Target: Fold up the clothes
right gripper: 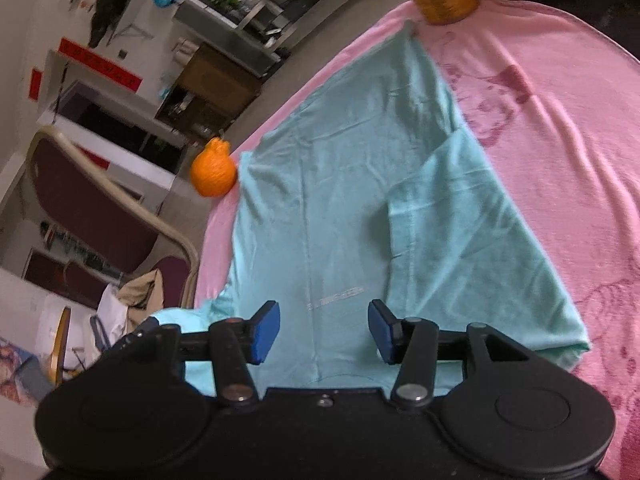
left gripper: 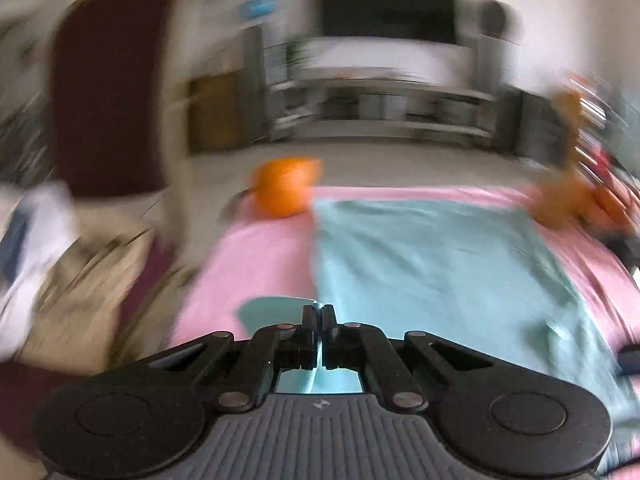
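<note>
Before you, a pink blanket [right gripper: 560,128] covers the counter, and a light teal shirt [right gripper: 344,184] lies spread on it, one side folded inward. An orange fruit [right gripper: 213,172] sits at the counter's far left edge, touching the shirt's corner. Beyond stand a maroon chair [right gripper: 92,204] and shelving. Your left gripper [left gripper: 319,320] angles down, fingers pressed together, seemingly pinching teal fabric; that view is blurred. Your right gripper [right gripper: 324,330] hovers over the shirt's near end, fingers spread, holding nothing.
</note>
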Demonstrator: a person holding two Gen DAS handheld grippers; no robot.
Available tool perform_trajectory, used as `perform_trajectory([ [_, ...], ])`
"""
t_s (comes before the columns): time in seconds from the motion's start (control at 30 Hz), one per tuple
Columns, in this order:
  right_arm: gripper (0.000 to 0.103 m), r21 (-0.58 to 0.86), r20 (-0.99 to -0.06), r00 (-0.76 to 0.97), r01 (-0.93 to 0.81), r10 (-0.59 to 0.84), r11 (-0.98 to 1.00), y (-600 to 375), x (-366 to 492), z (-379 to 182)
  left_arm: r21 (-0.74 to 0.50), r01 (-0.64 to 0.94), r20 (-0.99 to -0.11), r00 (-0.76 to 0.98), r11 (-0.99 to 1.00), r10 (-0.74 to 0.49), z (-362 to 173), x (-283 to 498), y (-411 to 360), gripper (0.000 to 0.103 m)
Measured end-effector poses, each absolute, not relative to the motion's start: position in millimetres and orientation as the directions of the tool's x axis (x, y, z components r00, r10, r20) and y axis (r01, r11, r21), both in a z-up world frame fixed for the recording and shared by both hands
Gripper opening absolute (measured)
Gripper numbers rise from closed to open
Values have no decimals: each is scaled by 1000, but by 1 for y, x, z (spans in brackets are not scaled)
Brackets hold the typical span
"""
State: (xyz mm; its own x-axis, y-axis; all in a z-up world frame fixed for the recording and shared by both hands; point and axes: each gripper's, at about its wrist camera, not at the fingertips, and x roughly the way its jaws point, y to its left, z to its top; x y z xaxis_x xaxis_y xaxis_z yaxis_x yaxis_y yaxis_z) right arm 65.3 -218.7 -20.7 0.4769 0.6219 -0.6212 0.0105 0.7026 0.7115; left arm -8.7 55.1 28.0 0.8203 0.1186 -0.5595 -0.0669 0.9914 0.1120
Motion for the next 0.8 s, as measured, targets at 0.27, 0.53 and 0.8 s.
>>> perform_trajectory([
  [0.27, 51, 723, -627, 515, 105, 584, 683, -241, 70, -27, 328, 317, -682, 731, 890, -9, -16, -34, -26, 26],
  [0.53, 52, 722, -619, 521, 83, 587, 687, -243, 73, -23, -117, -78, -678, 734, 990, -22, 19, -24, 108, 32],
  [0.8, 52, 717, -628, 515, 92, 584, 691, -242, 75, -26, -415, -338, -790, 594, 845, -150, -16, -17, 165, 33],
])
